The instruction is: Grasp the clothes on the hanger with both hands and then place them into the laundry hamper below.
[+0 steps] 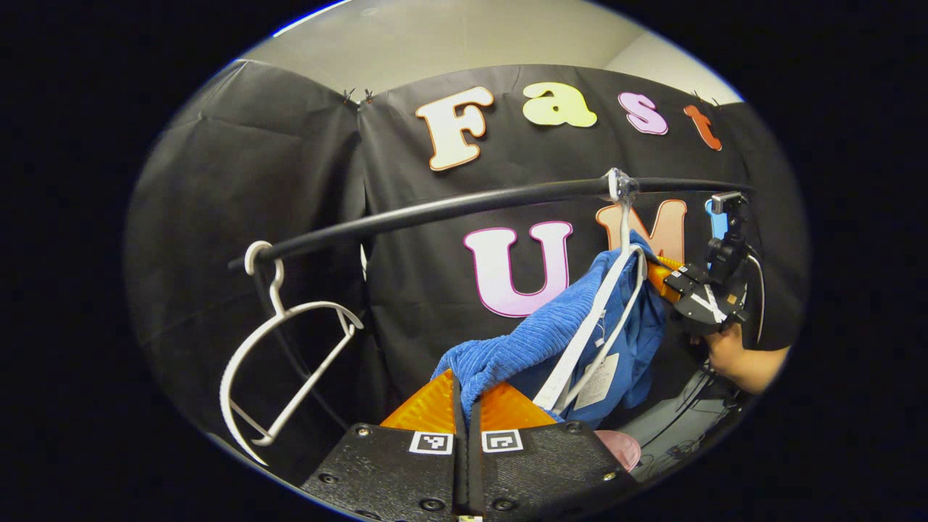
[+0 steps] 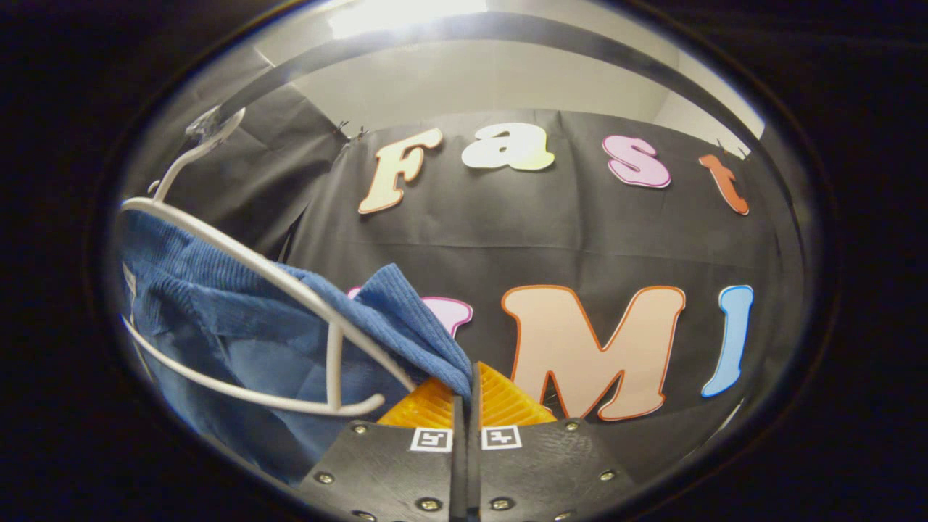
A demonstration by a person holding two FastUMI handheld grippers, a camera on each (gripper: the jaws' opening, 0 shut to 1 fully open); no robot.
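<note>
A blue corduroy garment hangs on a white hanger that hooks over the black rail. My left gripper is shut on the garment's near edge, the cloth pinched between its orange fingers. Farther right, my right gripper grips the far side of the garment, held by a hand. In the right gripper view, the same blue garment drapes over the white hanger, and my right gripper is shut on a fold of it.
An empty white hanger hangs at the rail's left end. A pink rim shows low beside my left gripper. A grey object lies below the right hand. Black cloth walls close in behind.
</note>
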